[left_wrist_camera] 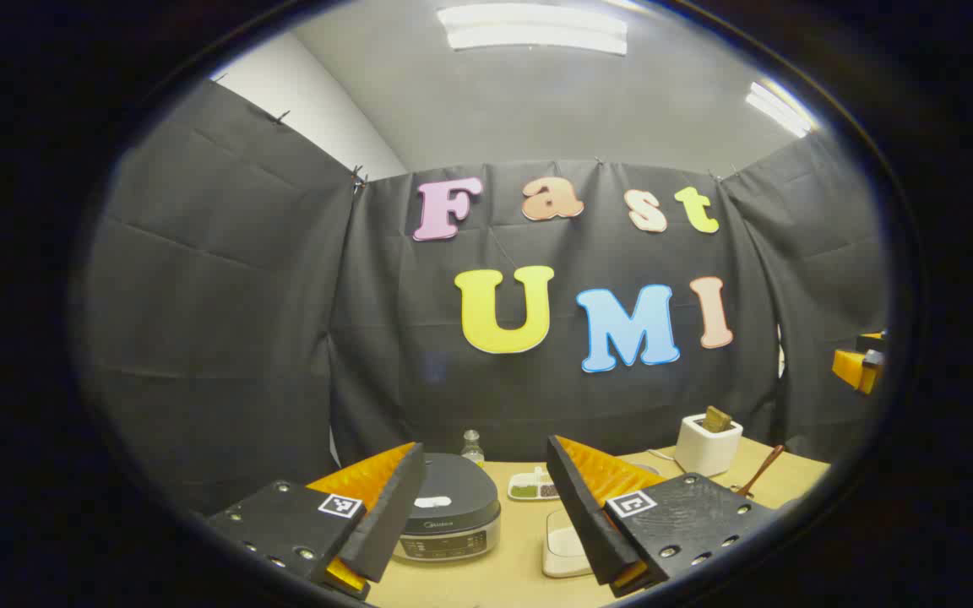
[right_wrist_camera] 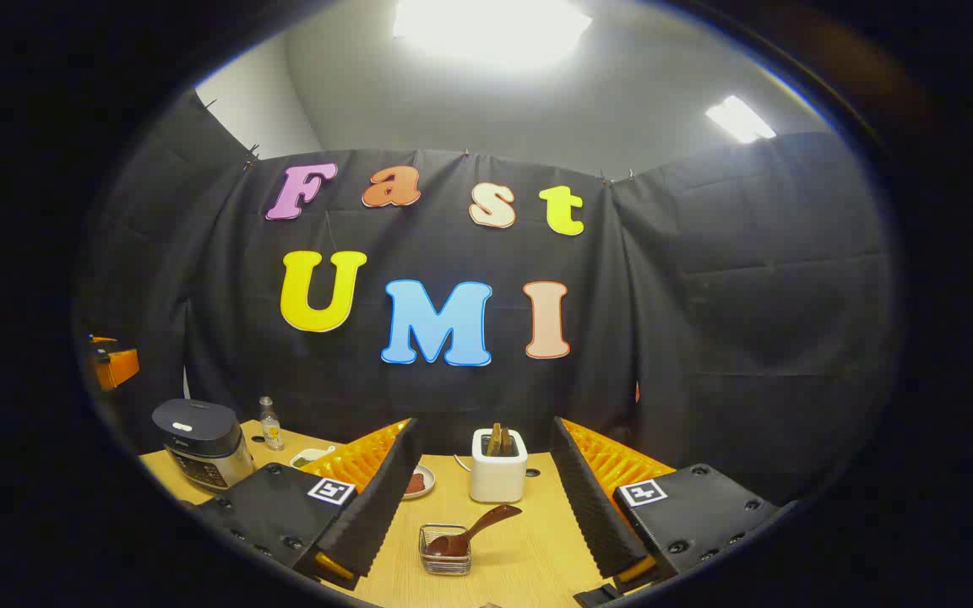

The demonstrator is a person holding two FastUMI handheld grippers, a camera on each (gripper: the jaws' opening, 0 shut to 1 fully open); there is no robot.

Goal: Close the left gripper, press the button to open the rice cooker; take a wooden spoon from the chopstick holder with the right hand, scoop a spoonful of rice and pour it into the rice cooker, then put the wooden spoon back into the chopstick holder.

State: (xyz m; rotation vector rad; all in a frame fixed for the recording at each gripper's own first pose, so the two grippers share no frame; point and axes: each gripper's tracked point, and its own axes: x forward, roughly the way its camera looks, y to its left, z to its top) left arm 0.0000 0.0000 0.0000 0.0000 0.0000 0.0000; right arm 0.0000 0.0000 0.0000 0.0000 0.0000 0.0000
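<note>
Black cloth walls wrap the booth on all sides, with a light wood table (right_wrist_camera: pixel 529 549) at the bottom and ceiling lights overhead.

In the left gripper view, the left gripper (left_wrist_camera: pixel 486 507) hangs above the table with its jaws spread wide and nothing between them. The rice cooker (left_wrist_camera: pixel 446 517) sits right in the gap at about 6 o'clock, lid down. Just past it at 12 o'clock from the cooker there's a small bottle (left_wrist_camera: pixel 472 446), and a little dish (left_wrist_camera: pixel 535 487) beside it. A white tray (left_wrist_camera: pixel 562 549) is tucked by the right finger. Over at 4 o'clock is a white toaster (left_wrist_camera: pixel 708 442).

In the right gripper view, the right gripper (right_wrist_camera: pixel 486 515) is also spread open and empty. Between its fingers at 6 o'clock sits the chopstick holder (right_wrist_camera: pixel 444 549), a small wire basket, with the wooden spoon (right_wrist_camera: pixel 474 528) leaning in it, handle tilted up toward 2 o'clock. The toaster sits straight behind it. The cooker is way off at 8 o'clock here, well apart from the holder.
</note>
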